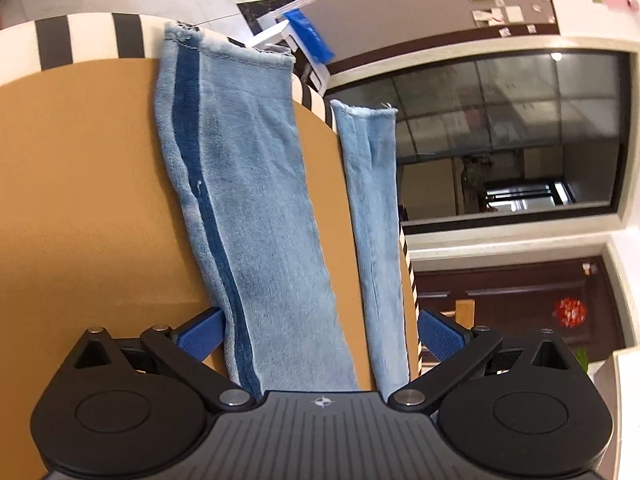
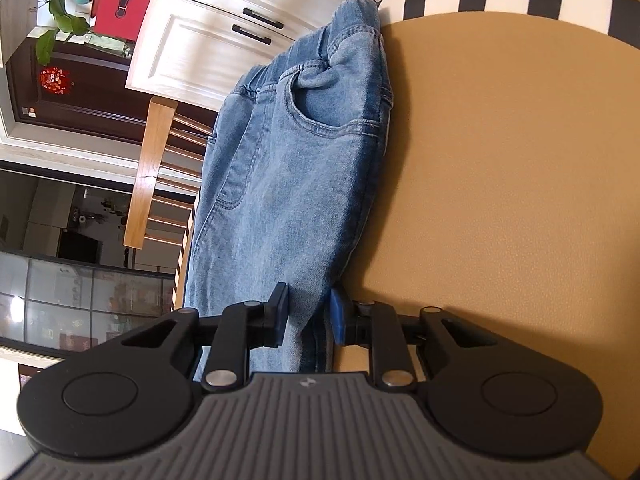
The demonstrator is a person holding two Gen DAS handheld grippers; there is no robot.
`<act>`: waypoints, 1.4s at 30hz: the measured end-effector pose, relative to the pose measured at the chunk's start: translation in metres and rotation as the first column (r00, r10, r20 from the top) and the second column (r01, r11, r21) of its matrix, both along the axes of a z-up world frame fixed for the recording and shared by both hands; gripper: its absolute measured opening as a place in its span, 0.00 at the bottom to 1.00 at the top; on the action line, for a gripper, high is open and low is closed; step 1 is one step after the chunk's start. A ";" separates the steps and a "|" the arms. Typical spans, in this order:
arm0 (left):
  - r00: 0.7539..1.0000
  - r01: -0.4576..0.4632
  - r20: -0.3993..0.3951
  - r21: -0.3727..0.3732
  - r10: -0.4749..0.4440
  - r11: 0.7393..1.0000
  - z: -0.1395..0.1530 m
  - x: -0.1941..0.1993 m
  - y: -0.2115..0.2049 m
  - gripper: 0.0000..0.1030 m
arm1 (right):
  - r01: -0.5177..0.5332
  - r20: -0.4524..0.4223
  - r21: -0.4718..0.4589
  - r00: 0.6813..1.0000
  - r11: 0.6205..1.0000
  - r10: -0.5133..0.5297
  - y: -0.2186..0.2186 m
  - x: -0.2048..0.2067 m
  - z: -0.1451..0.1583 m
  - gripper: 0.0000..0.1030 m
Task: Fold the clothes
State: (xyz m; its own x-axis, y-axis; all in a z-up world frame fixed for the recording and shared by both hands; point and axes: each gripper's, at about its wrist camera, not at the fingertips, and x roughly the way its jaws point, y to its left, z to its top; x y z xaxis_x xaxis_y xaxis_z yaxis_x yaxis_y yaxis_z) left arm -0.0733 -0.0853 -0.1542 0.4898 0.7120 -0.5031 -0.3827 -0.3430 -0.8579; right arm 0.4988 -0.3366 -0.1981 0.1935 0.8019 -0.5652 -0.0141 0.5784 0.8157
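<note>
The jeans (image 2: 288, 184) lie along the edge of the tan table top (image 2: 500, 184), straight ahead of both my tongs: the waist and pocket end runs away from the right gripper (image 2: 310, 316), and the two legs (image 1: 248, 200) run away from the left gripper (image 1: 320, 332) to their hems at the far striped border (image 1: 92, 36). One leg lies flat on the table; the narrower one sits at the table's edge, apparently part over it. I judge the denim soft and limp, moderately heavy for cloth, not slippery and not fragile. It will sag and drag if lifted from one point, so a two-point hold across the width seems best, on seams, waistband or hems, where layers are thickest. The right gripper's jaws are drawn in narrow with a fold of denim pinched between the blue pads (image 2: 338, 314), so I read it as gripping the jeans. The left gripper's jaws stand wide, blue pads (image 1: 200, 332) either side of both legs, clamping nothing.
</note>
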 end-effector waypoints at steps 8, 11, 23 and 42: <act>0.997 0.024 -0.072 -0.010 -0.024 1.000 -0.003 0.008 0.000 0.62 | 0.027 -0.021 -0.004 0.999 1.000 -0.027 0.002 0.000 0.000 0.22; 0.997 0.032 -0.071 -0.067 -0.036 0.997 -0.013 0.003 0.002 0.22 | 0.014 0.011 -0.046 1.000 0.999 -0.014 0.006 -0.001 0.004 0.16; 0.998 0.065 0.009 -0.048 -0.065 0.997 -0.024 -0.014 0.008 0.04 | -0.006 0.083 -0.051 0.997 0.999 0.010 0.001 -0.003 0.027 0.04; 0.992 0.127 0.030 -0.037 -0.126 0.991 -0.005 -0.037 -0.021 0.04 | 0.019 0.073 -0.103 0.997 0.995 -0.011 -0.027 -0.009 0.031 0.10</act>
State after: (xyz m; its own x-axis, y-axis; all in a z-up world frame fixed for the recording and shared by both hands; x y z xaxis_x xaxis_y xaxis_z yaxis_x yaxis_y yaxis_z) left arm -0.1107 -0.1064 -0.1590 0.5884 0.6237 -0.5145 -0.4019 -0.3265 -0.8555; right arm 0.4900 -0.3631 -0.1672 0.2485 0.7365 -0.6292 -0.0619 0.6603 0.7485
